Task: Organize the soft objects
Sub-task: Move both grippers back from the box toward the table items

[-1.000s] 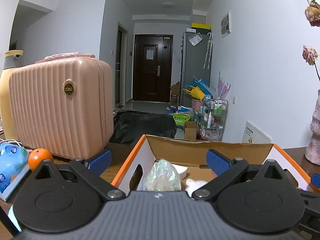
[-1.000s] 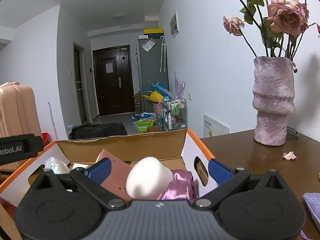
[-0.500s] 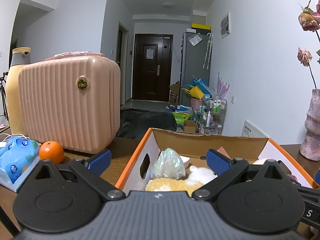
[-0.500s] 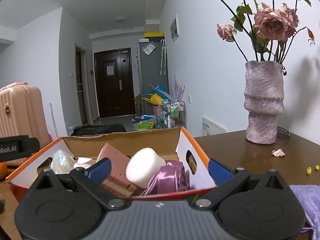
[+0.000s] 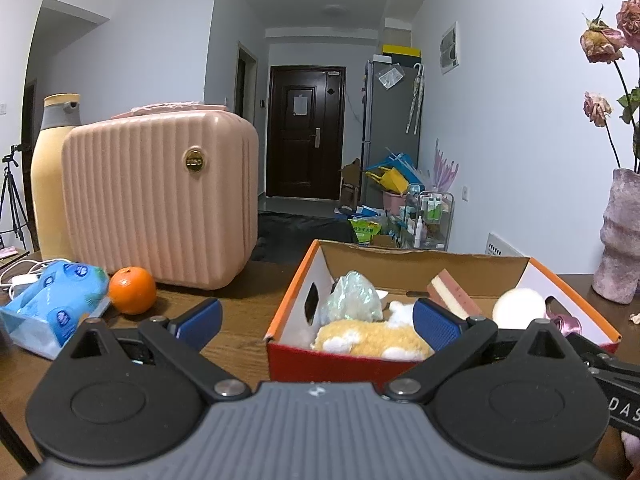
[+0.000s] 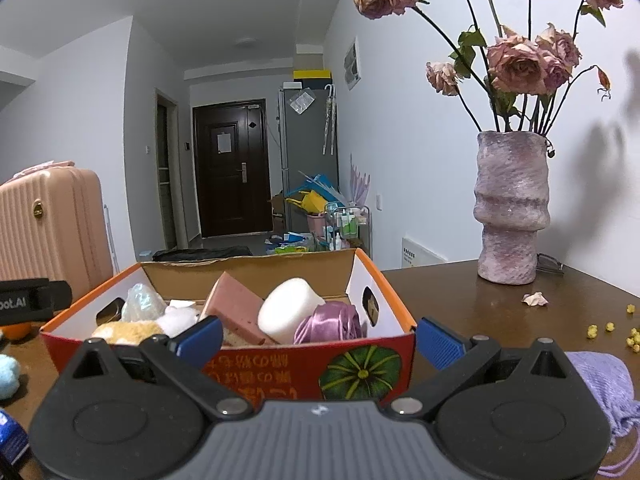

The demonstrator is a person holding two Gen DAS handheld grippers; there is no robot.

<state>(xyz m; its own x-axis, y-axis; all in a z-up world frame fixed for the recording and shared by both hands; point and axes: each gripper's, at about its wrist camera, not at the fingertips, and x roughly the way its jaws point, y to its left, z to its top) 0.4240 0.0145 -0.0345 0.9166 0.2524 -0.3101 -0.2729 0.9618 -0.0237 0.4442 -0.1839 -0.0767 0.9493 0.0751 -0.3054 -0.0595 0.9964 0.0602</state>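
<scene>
Both tongs, left [image 5: 316, 318] and right [image 6: 318, 338], gape empty near the box [image 6: 248, 364]. Next, probably: grab the purple cloth [image 6: 600, 384], lower right, half hidden.

"DAS" on the right gripper's black body [image 5: 622, 410], "bot.AI" on the left gripper's black body [image 6: 24, 300]

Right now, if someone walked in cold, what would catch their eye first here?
Probably the orange-rimmed cardboard box mid-table, stuffed with soft things: a white foam cylinder, a pink sponge block, a shiny purple satin bundle. Then the mottled purple vase of dried roses at the right and the ribbed pink suitcase at the left.
</scene>
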